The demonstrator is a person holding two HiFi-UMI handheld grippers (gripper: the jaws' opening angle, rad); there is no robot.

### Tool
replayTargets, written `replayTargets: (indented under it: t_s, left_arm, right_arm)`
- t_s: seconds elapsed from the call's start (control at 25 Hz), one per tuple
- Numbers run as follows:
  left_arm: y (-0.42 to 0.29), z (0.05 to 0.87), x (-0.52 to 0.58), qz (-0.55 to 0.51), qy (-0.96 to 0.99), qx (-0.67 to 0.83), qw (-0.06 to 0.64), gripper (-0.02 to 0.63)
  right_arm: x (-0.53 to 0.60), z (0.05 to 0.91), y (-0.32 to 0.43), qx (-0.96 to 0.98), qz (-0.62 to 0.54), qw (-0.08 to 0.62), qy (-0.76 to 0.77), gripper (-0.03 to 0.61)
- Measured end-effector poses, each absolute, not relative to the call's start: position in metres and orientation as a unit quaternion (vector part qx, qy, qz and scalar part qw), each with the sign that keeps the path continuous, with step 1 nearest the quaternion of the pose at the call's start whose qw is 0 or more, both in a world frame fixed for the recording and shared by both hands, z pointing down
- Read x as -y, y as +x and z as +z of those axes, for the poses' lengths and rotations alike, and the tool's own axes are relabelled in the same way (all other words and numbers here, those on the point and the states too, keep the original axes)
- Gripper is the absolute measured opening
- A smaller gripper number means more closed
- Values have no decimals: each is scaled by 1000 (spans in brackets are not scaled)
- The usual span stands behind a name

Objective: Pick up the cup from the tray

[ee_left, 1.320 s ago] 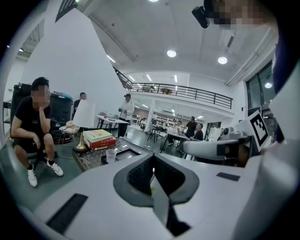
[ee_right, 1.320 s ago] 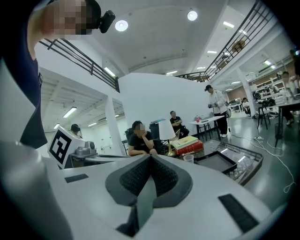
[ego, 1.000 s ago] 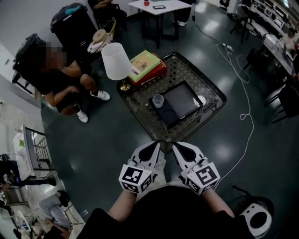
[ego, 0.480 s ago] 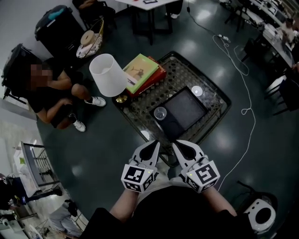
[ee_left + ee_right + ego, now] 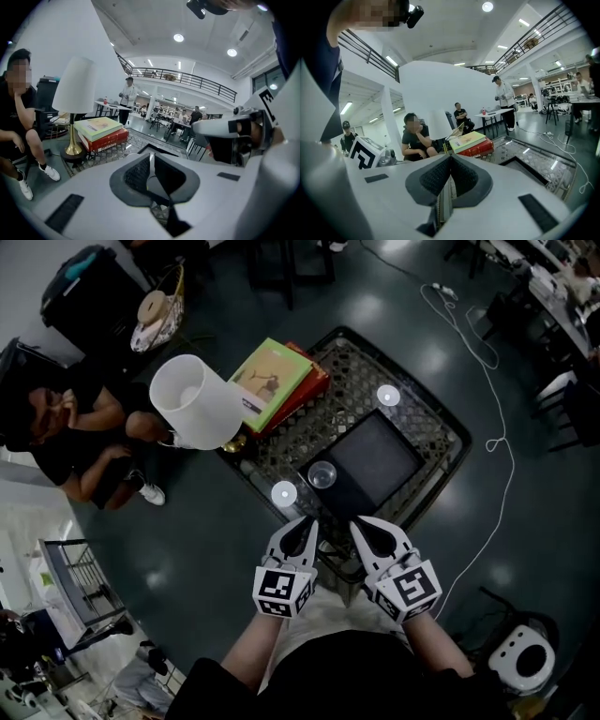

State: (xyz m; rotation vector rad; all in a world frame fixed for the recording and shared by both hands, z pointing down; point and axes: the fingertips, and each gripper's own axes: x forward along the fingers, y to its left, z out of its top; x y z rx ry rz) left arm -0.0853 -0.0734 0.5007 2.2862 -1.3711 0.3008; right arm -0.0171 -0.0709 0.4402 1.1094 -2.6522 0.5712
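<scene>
At centre frame in the head view, a small clear cup (image 5: 322,474) stands upright on the near-left corner of a flat black rectangular tray (image 5: 382,456). The tray lies on a low table with a dark lattice-patterned top (image 5: 361,371). The cup is the tray's only load, and the rest of the tray's surface is bare. The cup itself looks empty, though it is too small in frame to be certain. Toward the upper left of the tray sit a stack of books, green cover over red (image 5: 277,381), and a brass-footed lamp with a white shade (image 5: 190,399). At lower centre, the white left gripper (image 5: 307,523) and the white right gripper (image 5: 360,524) are held side by side just short of the table's near edge. Both point toward the cup and are apart from it. Each gripper view shows the dark ribbed pads (image 5: 137,176) pressed together with nothing between them, so both tongs are clenched and empty. The step in hand appears to be the approach, with no grasp yet begun. The next move calls for one gripper to spread its jaws, reach over the table edge, straddle the cup's wall and close gently, since so light a cup would probably tip or slide under a glancing touch.
</scene>
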Motion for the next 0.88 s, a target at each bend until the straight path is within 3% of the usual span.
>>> replayTargets:
  t_s: [0.08, 0.28, 0.52, 0.88]
  left_arm:
    - [-84, 517, 82, 117, 829, 496, 229, 23]
    - [-80, 555, 103, 144, 826, 495, 229, 166]
    - [-82, 589, 131, 177, 813, 506, 225, 265]
    - [-69, 643, 167, 244, 810, 494, 202, 330]
  right_arm:
    - [78, 449, -18, 900, 194, 110, 376, 14]
    - [90, 469, -16, 893, 210, 113, 382, 14]
    - [93, 482, -13, 890, 223, 126, 379, 14]
    - [102, 494, -4, 883, 240, 128, 383, 14]
